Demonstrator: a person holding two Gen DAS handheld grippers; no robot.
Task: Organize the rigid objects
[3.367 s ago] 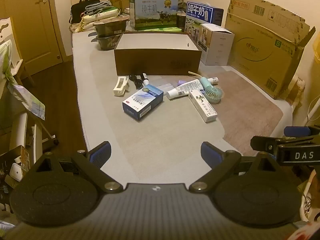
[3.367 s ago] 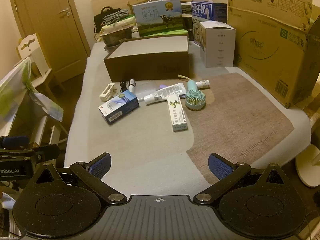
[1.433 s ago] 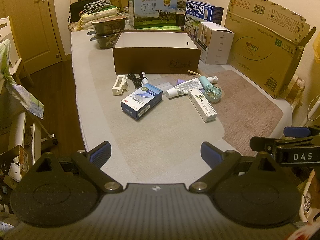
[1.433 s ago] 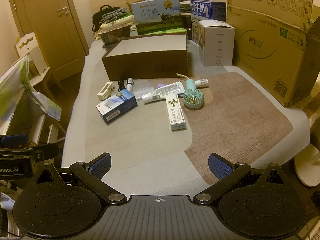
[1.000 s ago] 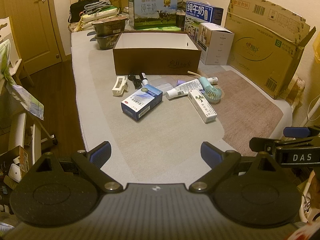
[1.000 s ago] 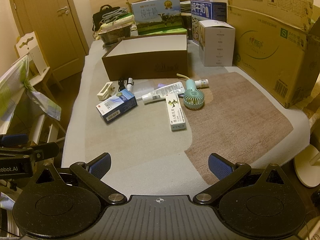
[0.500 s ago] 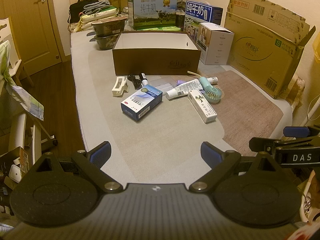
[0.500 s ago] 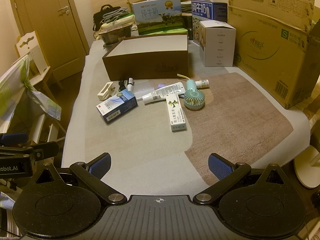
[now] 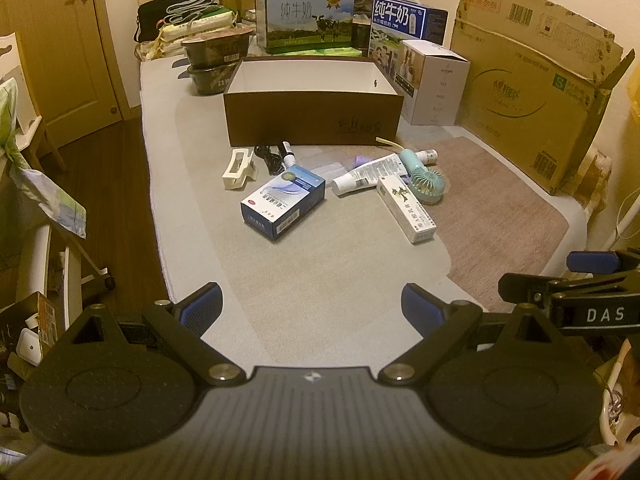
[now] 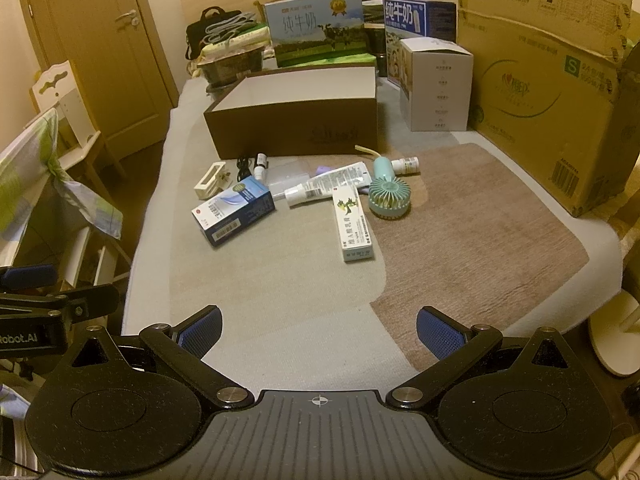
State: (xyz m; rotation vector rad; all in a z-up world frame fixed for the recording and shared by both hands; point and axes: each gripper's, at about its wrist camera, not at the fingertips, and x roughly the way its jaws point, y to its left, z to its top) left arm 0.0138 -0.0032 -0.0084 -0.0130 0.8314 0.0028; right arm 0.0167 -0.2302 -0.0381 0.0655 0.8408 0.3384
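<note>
Boxes and small items lie clustered mid-bed before an open brown box [image 9: 312, 120]: a blue box [image 9: 283, 203], white carton [image 9: 405, 208], tube [image 9: 368, 173], teal fan [image 9: 425, 180] and cream clip [image 9: 237, 168]. The left claw [image 9: 311, 307] hangs spread and empty over the bed's near edge. From the right wrist, the right claw [image 10: 319, 330] is likewise spread, holding nothing; the blue box [image 10: 233, 210] lies left of the carton [image 10: 353, 224], which touches the fan [image 10: 389, 196].
</note>
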